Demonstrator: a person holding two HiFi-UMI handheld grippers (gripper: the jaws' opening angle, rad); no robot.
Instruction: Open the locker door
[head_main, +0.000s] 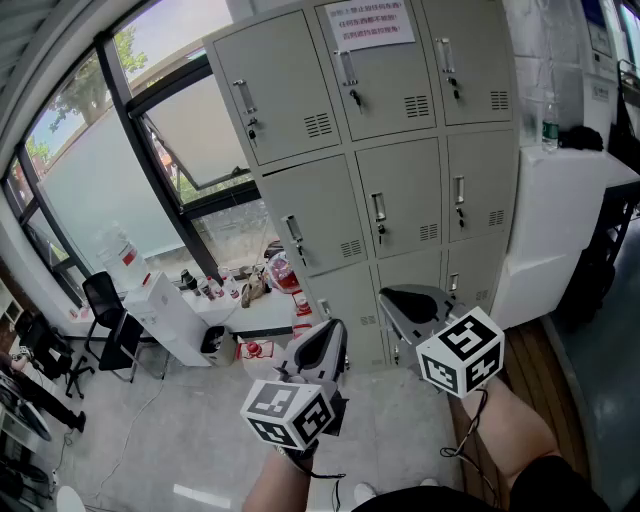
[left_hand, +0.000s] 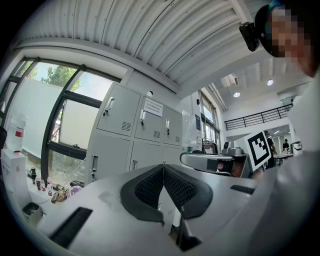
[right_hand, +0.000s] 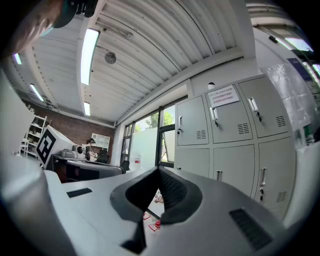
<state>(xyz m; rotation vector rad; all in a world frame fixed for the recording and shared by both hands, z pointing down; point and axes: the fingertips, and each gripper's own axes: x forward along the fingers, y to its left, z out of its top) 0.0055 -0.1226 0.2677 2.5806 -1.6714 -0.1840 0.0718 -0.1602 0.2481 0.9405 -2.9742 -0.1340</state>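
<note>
A grey bank of lockers (head_main: 400, 195) stands ahead in three rows, every door closed, each with a vertical handle (head_main: 378, 208) and a key under it. The lockers (left_hand: 135, 135) also show in the left gripper view and the lockers (right_hand: 235, 145) in the right gripper view. Both grippers hang low in front of the bottom row, apart from the doors. My left gripper (head_main: 330, 338) is shut and holds nothing; its tips meet in the left gripper (left_hand: 163, 166) view. My right gripper (head_main: 398, 300) is likewise shut and empty, with the right gripper (right_hand: 159, 170) tips together.
A paper notice (head_main: 365, 22) is stuck on the top middle door. Left of the lockers are large windows (head_main: 120, 170), a low white table (head_main: 250, 310) with bottles and clutter, and a black chair (head_main: 105, 300). A white cabinet (head_main: 555, 225) with a bottle (head_main: 548, 122) stands at the right.
</note>
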